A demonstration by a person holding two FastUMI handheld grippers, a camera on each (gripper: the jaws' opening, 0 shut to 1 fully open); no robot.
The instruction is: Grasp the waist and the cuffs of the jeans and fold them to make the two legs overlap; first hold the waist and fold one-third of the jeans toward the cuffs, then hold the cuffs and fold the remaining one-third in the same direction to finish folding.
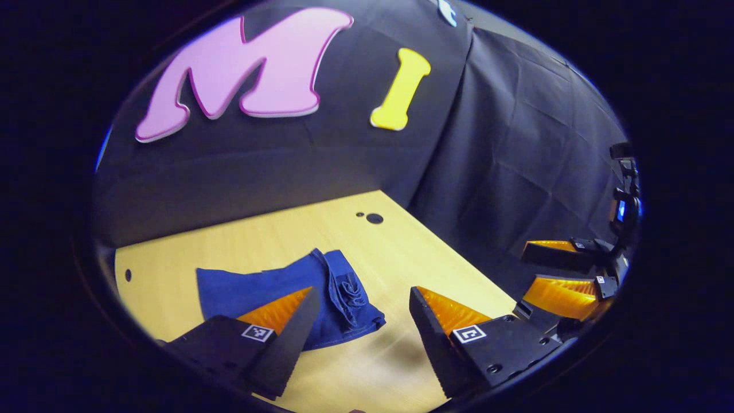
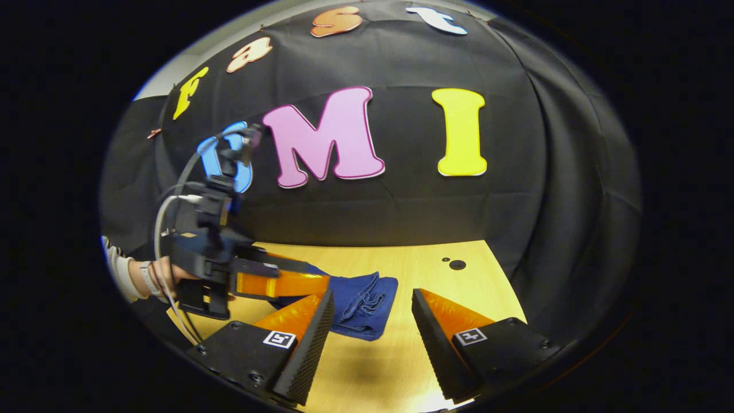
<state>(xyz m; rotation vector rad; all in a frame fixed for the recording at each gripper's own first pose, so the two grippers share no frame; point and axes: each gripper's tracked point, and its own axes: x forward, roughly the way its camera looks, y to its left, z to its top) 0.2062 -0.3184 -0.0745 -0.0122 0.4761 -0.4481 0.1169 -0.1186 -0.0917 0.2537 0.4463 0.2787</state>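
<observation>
In the left gripper view the jeans (image 1: 287, 292) lie folded into a compact blue bundle on the pale wooden worktop (image 1: 401, 252), toward its left part, with a bunched seam or waist edge along the bundle's right side. The left tongs (image 1: 361, 332) hang above the worktop, jaws spread wide, nothing between them; the left finger overlaps the bundle's near edge in the picture, though contact cannot be judged. Far right in that view, the right tongs (image 1: 559, 269) float off the worktop's edge, jaws apart and empty.

Over to the right gripper view: at left a hand (image 2: 163, 275) with a pale sleeve cuff grips the left tongs, cables trailing from the housing, their fingers reaching over the folded jeans. Centre frame, the bundle sits on the worktop; two dark holes (image 2: 453, 264) mark the wood to the right
</observation>
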